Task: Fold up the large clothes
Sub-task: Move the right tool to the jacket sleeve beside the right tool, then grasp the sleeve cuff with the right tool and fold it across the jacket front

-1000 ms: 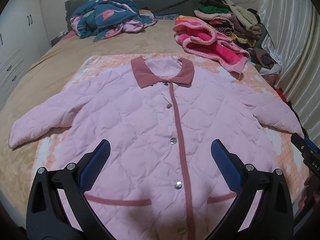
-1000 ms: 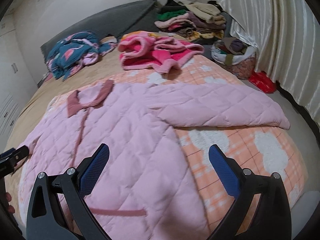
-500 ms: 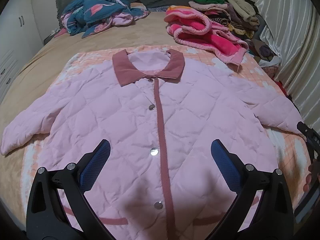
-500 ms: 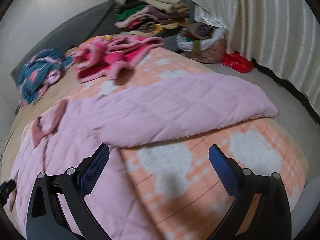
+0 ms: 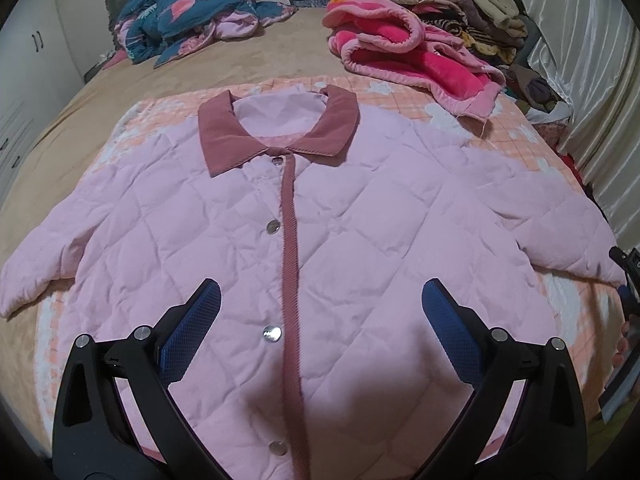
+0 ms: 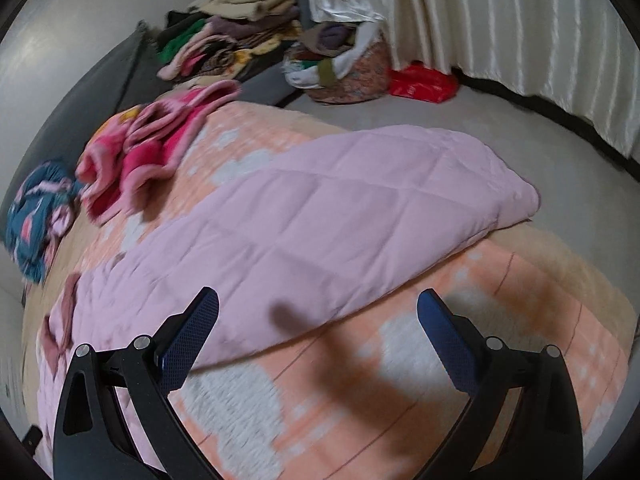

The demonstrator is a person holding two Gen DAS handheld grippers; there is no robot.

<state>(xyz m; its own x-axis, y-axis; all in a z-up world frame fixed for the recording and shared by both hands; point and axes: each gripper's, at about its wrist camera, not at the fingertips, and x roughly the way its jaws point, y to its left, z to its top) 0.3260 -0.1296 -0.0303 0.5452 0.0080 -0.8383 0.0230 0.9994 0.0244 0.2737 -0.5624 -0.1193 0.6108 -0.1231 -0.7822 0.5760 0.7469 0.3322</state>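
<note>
A pink quilted jacket [image 5: 360, 232] with a dusty-rose collar lies flat and buttoned, front up, on an orange checked blanket [image 5: 520, 140], sleeves spread to both sides. My left gripper [image 5: 320, 308] hovers open above its lower front, straddling the button placket. In the right wrist view the jacket's right sleeve [image 6: 360, 208] stretches toward the bed's edge. My right gripper [image 6: 318, 312] is open just above the sleeve's near edge, holding nothing. The other gripper's tip [image 5: 628, 264] shows at the far right edge of the left wrist view.
A bright pink fleece garment [image 5: 416, 56] and a blue patterned bundle [image 5: 188, 16] lie at the head of the bed. Stacked clothes [image 6: 232, 40] and a full laundry basket [image 6: 344, 68] stand by the curtain [image 6: 500, 20]. Grey floor [image 6: 520, 128] borders the bed.
My left gripper has moved forward over the jacket toward the collar. My right gripper has swung right and closer, now over the right sleeve. Both stayed open.
</note>
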